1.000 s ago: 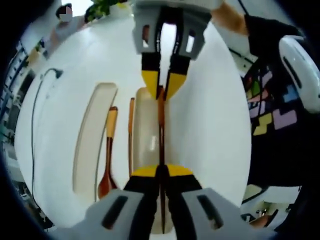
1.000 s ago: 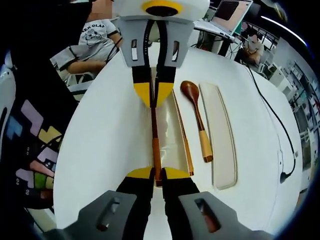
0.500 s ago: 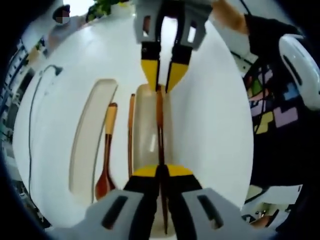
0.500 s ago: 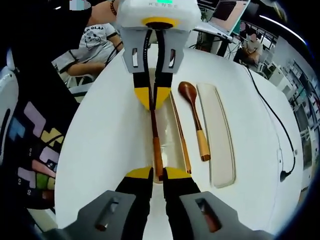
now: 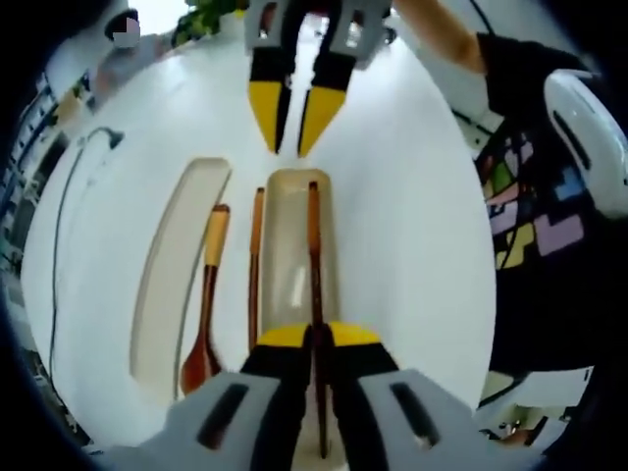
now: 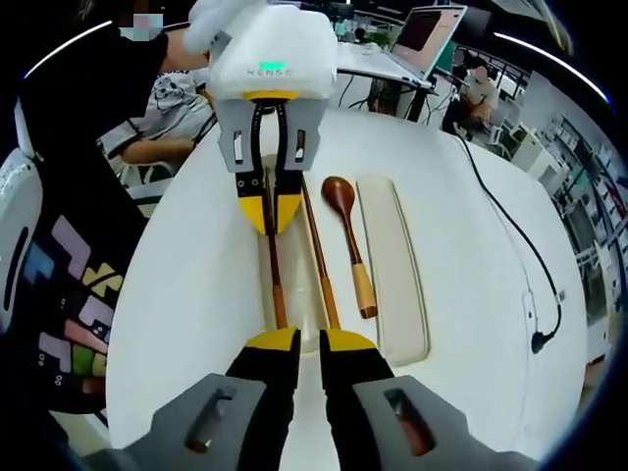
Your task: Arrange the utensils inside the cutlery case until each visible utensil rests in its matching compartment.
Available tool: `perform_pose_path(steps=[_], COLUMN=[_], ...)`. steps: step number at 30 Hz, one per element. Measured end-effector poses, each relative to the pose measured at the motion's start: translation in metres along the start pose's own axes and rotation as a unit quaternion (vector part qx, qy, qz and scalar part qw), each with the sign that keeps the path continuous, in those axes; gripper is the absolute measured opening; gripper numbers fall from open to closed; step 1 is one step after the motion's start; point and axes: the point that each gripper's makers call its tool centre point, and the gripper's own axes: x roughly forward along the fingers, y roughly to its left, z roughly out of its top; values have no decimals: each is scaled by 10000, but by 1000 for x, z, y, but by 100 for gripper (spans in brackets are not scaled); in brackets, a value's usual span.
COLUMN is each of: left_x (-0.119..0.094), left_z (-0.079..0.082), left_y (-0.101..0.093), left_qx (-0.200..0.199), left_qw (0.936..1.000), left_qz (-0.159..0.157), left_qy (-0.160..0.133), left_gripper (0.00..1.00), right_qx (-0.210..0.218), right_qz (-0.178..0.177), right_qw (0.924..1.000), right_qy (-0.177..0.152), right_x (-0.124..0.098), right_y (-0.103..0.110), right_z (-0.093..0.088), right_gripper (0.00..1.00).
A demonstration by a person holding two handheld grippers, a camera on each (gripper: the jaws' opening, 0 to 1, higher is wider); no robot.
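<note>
A dark wooden chopstick (image 5: 314,257) lies lengthwise in the beige cutlery case (image 5: 287,250). My left gripper (image 5: 316,337) is shut on its near end. The same chopstick (image 6: 276,283) shows in the right gripper view, coming out of the left gripper (image 6: 266,222). A second chopstick (image 5: 254,267) lies along the case's outer edge, and it (image 6: 319,263) appears again beside the case (image 6: 298,294). A wooden spoon (image 5: 205,299) rests on the table next to it. My right gripper (image 5: 291,132) hovers beyond the case's far end, apart from the chopstick; its jaws (image 6: 300,343) stand open with nothing between them.
The case's long beige lid (image 5: 172,270) lies beside the spoon (image 6: 349,238), and the lid (image 6: 392,270) is parallel to the case. A black cable (image 6: 510,245) runs across the round white table (image 5: 412,226). People sit beyond the table's edge.
My right gripper has let go of the chopstick's far end and drawn back from it. The chopstick's far end now lies in the case. My left gripper still holds the near end.
</note>
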Motion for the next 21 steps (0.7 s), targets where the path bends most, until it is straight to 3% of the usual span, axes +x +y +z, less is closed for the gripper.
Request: perform_pose_path(steps=[4, 9, 18, 21], left_x=[-13, -32, -31, -28], left_z=[7, 13, 0, -4], left_y=[0, 19, 45, 46], left_qx=[-67, -59, -98, -100], left_qw=[9999, 9991, 9986, 9989], left_qz=[14, 293, 521, 456], left_qy=[-157, -288, -84, -32], left_gripper=[7, 7, 7, 7], right_qx=[-6, -53, -102, -117], right_qz=[-44, -10, 295, 384], right_qw=[10000, 9999, 9990, 9984], right_qy=[4, 109, 325, 395], right_x=[1, 11, 31, 36], right_y=[-9, -20, -28, -28], right_z=[3, 7, 8, 5], right_gripper=[8, 8, 8, 8])
